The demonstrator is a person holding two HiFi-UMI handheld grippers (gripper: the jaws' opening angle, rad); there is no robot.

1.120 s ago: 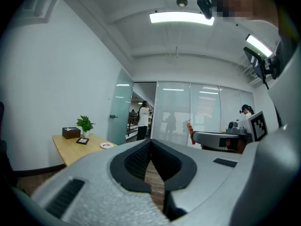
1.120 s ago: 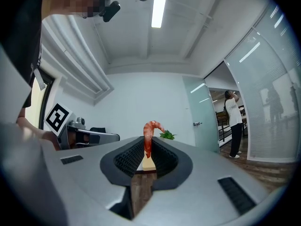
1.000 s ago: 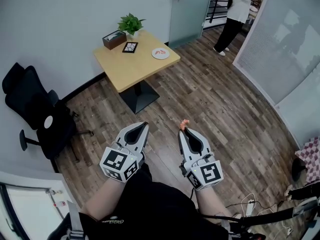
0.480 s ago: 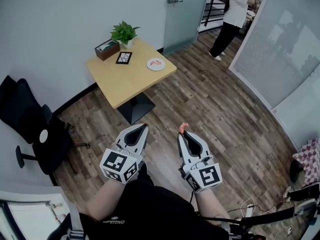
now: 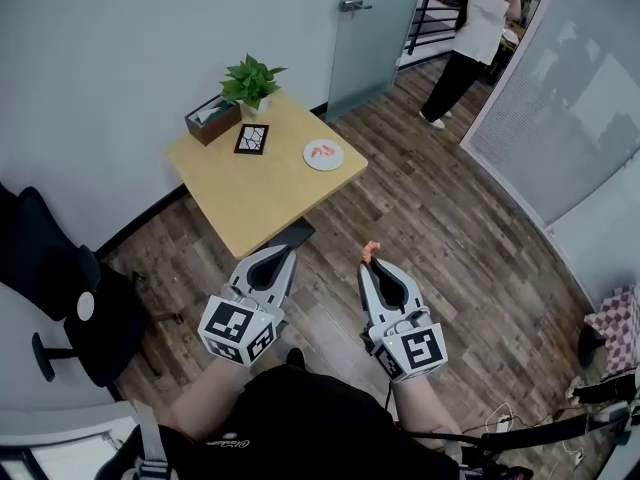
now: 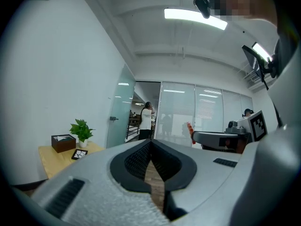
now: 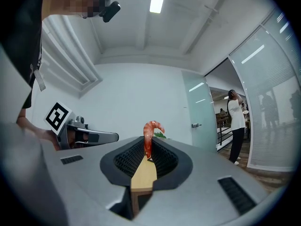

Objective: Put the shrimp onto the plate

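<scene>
My right gripper (image 5: 371, 261) (image 7: 147, 153) is shut on an orange shrimp (image 7: 150, 134), whose curled end sticks out past the tips (image 5: 370, 251). My left gripper (image 5: 286, 253) (image 6: 150, 144) is shut with nothing in it; the two are held side by side above the floor. A white plate (image 5: 323, 154) with a shrimp lying on it sits near the right edge of a small wooden table (image 5: 250, 193), well ahead of both grippers.
On the table's far side stand a potted plant (image 5: 249, 80), a brown tissue box (image 5: 212, 120) and a black framed card (image 5: 252, 138). A black office chair (image 5: 60, 288) is at the left. A person (image 5: 473, 40) stands by the far doorway. Cables (image 5: 520, 423) lie at the lower right.
The view has moved closer to the table, which now sits lower and nearer to the grippers. Both grippers keep their pose and the shrimp stays gripped.
</scene>
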